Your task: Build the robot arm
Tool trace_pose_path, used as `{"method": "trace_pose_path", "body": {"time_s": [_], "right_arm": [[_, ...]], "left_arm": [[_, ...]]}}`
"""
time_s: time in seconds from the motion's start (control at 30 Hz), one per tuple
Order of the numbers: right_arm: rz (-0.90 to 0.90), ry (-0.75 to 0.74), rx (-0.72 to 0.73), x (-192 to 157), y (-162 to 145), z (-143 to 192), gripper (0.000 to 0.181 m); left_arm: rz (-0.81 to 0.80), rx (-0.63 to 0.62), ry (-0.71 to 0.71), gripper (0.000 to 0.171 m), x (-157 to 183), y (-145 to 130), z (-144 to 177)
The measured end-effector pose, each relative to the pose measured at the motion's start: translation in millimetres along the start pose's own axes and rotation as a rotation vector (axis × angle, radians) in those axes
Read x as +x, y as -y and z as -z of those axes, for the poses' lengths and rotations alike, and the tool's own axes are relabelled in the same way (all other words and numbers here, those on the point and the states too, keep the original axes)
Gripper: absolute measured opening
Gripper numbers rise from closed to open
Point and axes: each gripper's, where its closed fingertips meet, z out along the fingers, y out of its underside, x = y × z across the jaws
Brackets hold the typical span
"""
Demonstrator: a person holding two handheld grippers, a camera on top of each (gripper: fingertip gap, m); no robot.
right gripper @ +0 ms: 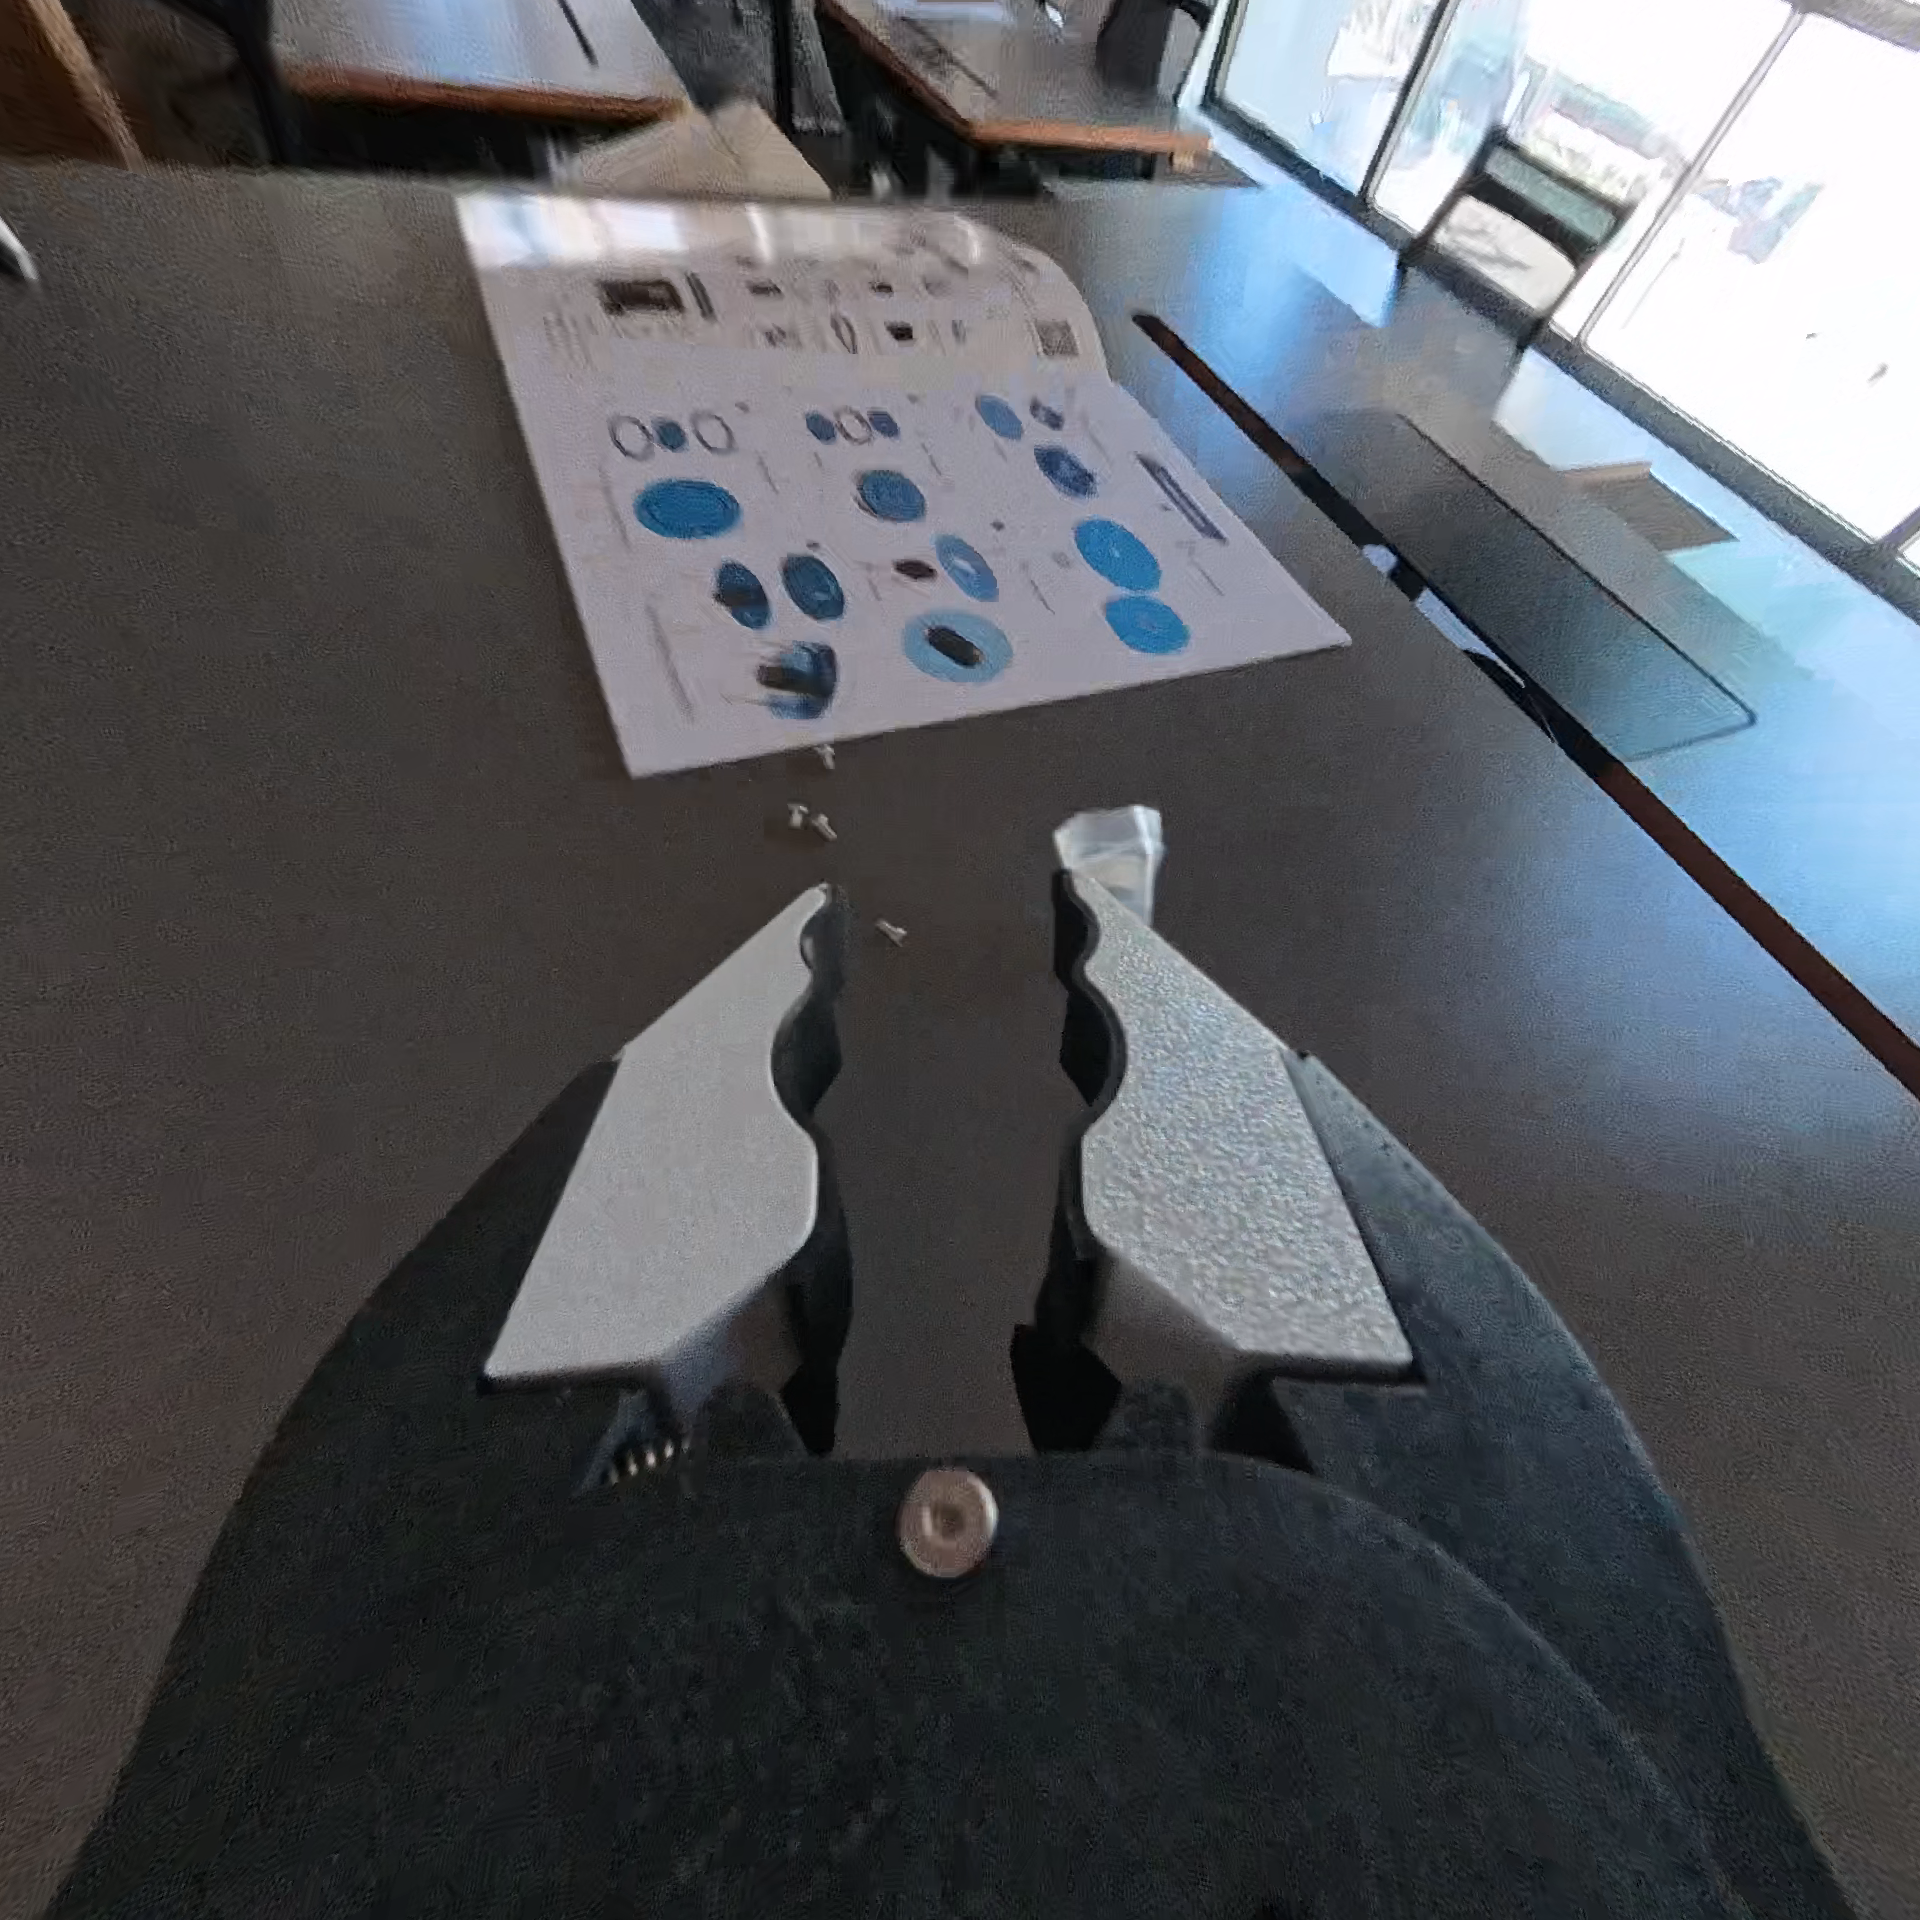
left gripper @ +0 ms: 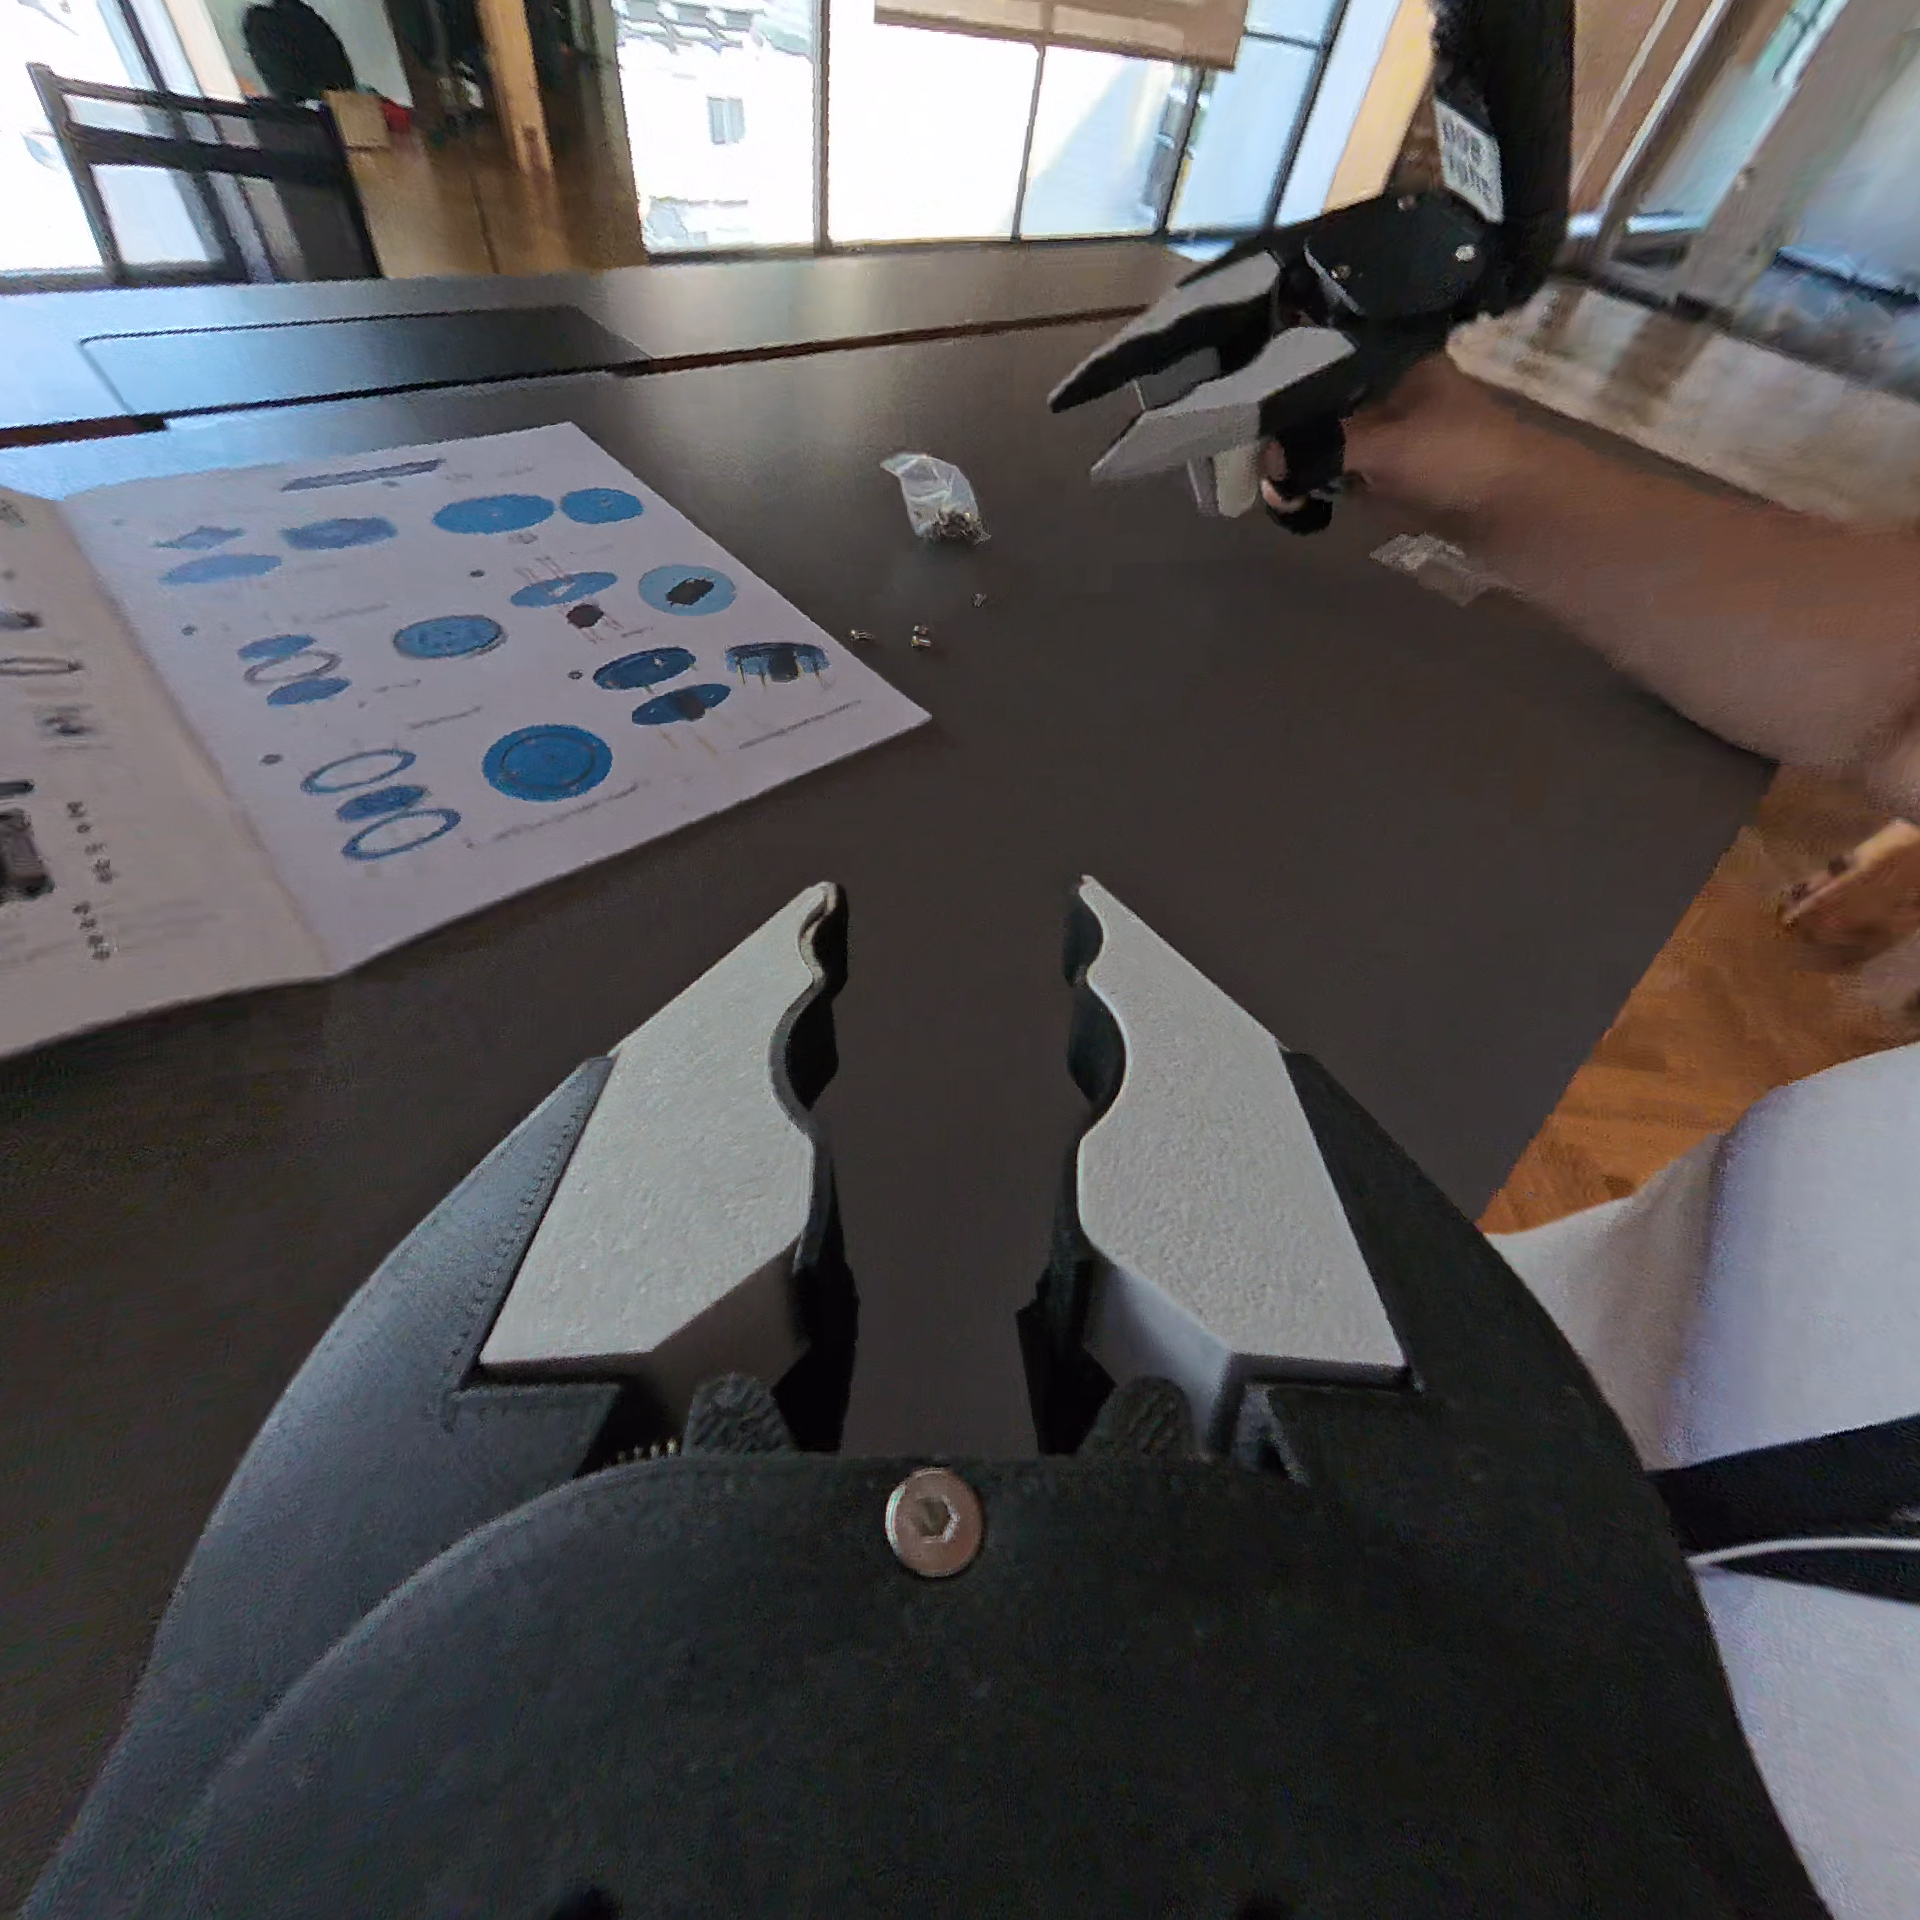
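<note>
The right gripper [right gripper: 945,904] hangs low over the dark flat table [right gripper: 260,935], and its two grey fingers [right gripper: 1174,1101] are apart with nothing between them. The tiny silver metal screws [right gripper: 808,821] lie right in front of its tips. One screw [right gripper: 889,931] sits just ahead of the gap, a bit to the left side. Two more lie close together a little farther on, and one more lies next to the edge of the paper. That makes four loose screws that I can count. They are too small to tell which way each one points.

The small clear plastic bag [right gripper: 1110,836] sits just past the tip of the right finger, which hides its lower part. In the left wrist view the same bag [left gripper: 938,499] has more small metal bits inside. I see one such bag, and one more crumpled clear wrapper [left gripper: 1429,566] near the table edge.

The left gripper [left gripper: 956,914] is well back from the screws [left gripper: 914,636]. Its fingers [left gripper: 686,1132] are apart too and hold nothing. So the right gripper [left gripper: 1107,431] is the nearer one to the screws and the bag.

One big white paper booklet with blue round pictures [left gripper: 447,665] lies open on the table, just beyond the screws
</note>
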Motion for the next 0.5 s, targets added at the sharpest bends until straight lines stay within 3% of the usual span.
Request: {"method": "trace_pose_path", "body": {"time_s": [0.13,0.17,0.3,0.5], "right_arm": [[-0.013,0.139,0.218,-68,33,35,0.047],[0.004,0.180,0.233,-85,34,42,0.057],[-0.050,0.340,0.270,-138,32,66,0.067],[-0.176,0.459,0.423,-174,31,97,0.061]], "left_arm": [[0.071,0.093,0.192,0.046,19,-18,58],[0.079,0.112,0.248,0.048,25,-22,71],[0.111,0.195,0.446,0.063,54,-32,116],[0.126,0.356,0.537,0.076,112,-21,166]]}}
